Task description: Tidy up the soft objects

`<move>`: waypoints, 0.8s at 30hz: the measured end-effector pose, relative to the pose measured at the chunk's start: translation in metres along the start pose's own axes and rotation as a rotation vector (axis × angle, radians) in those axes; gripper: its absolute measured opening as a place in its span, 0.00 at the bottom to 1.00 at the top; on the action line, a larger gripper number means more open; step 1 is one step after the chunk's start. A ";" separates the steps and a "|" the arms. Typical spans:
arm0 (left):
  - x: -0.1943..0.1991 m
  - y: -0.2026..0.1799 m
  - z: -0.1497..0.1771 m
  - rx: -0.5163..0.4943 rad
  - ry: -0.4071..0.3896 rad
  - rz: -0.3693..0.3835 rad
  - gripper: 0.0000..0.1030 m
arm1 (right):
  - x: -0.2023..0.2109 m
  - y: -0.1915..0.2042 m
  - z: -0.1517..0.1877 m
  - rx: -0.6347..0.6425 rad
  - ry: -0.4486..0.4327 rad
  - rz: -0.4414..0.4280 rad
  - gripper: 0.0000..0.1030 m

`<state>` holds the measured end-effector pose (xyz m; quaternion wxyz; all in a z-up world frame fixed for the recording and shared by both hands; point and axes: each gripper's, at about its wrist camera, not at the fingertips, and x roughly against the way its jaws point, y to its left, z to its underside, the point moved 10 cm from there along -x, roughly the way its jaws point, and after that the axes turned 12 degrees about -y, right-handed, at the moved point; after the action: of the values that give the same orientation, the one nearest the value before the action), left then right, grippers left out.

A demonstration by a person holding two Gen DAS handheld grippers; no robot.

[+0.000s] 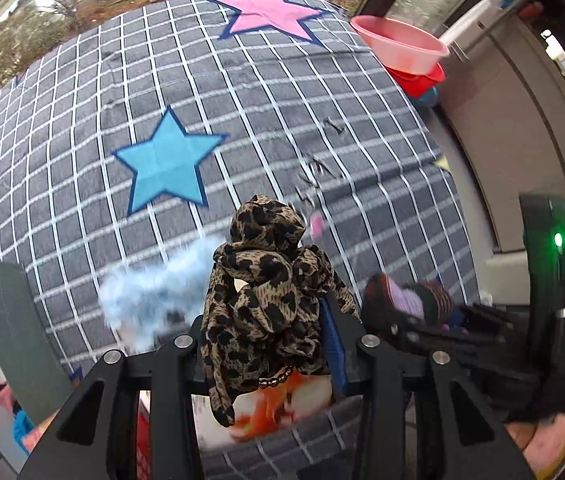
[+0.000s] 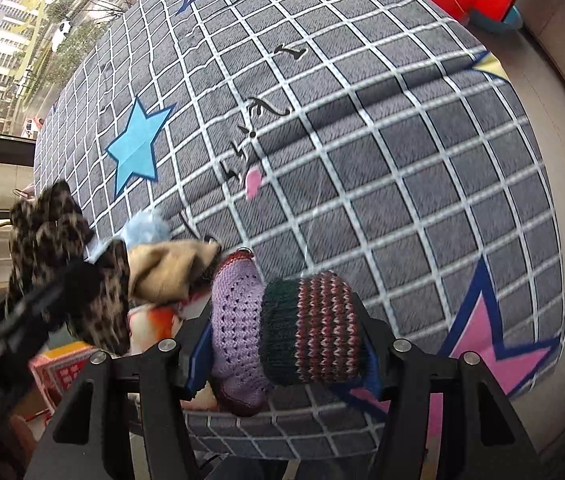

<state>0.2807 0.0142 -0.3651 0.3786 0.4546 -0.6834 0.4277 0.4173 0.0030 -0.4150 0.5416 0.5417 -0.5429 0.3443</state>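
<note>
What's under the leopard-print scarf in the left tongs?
Under the leopard-print scarf: an orange-and-white soft item on the checked blanket, fluffy blue item alongside. The scarf covers most of it.

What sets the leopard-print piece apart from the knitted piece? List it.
The leopard-print fabric is thin and crumpled; the knitted piece is thick and rolled into a firm bundle.
The leopard-print fabric is spotted tan and black; the knitted piece has a lilac part and dark red-and-white stripes.
The leopard-print fabric sits in the left gripper; the knitted piece sits in the right gripper.
Both are soft and held above the checked cloth.
</note>
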 end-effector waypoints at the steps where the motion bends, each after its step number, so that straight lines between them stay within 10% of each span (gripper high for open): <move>1: 0.002 0.000 0.005 -0.005 0.003 0.006 0.43 | 0.002 0.000 0.003 -0.001 -0.002 0.003 0.58; 24: 0.094 0.010 0.073 -0.114 -0.061 0.083 0.44 | 0.059 0.060 0.057 0.034 -0.057 -0.004 0.58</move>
<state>0.2332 -0.0790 -0.3076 0.3648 0.4166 -0.7360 0.3894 0.3580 -0.0538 -0.3554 0.5172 0.5613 -0.5513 0.3368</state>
